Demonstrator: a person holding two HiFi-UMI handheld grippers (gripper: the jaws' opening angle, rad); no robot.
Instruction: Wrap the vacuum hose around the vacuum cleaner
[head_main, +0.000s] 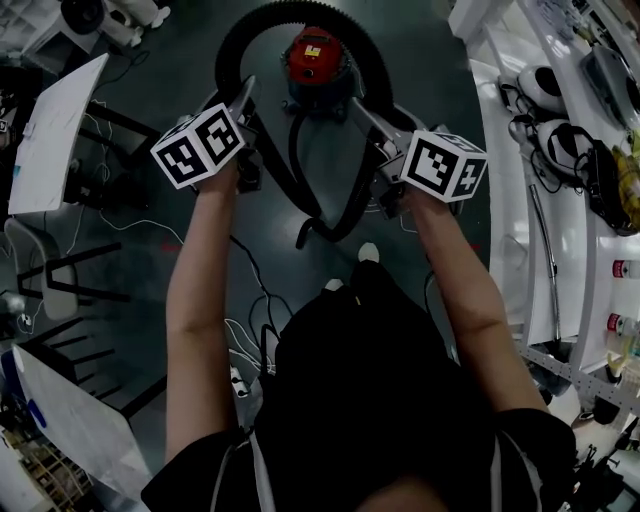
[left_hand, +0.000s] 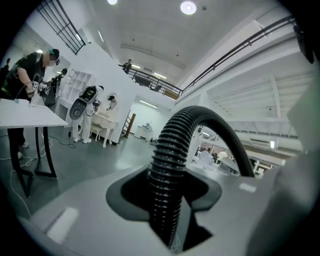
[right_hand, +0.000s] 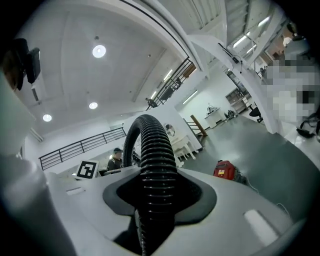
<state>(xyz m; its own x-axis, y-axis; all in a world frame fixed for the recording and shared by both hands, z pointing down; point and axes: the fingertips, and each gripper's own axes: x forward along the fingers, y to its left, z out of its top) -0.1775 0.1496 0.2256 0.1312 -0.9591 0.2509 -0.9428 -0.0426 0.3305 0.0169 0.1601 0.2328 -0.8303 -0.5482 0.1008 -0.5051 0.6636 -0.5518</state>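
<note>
The red vacuum cleaner (head_main: 315, 60) stands on the dark floor ahead of me, and it shows small and far off in the right gripper view (right_hand: 225, 170). Its black ribbed hose (head_main: 290, 12) arches over it from one gripper to the other. My left gripper (head_main: 245, 92) is shut on the hose (left_hand: 167, 165) at the arch's left end. At the right end my right gripper (head_main: 360, 108) is shut on the hose (right_hand: 157, 170) as well. Below both grips the hose hangs toward the floor, and the two runs meet near my feet (head_main: 322, 218).
White benches (head_main: 505, 200) with helmets and gear run down the right. A white board (head_main: 55, 130) and a chair (head_main: 50, 270) stand at the left. Cables (head_main: 250, 335) lie on the floor by my feet. A person stands at a white table (left_hand: 25, 112).
</note>
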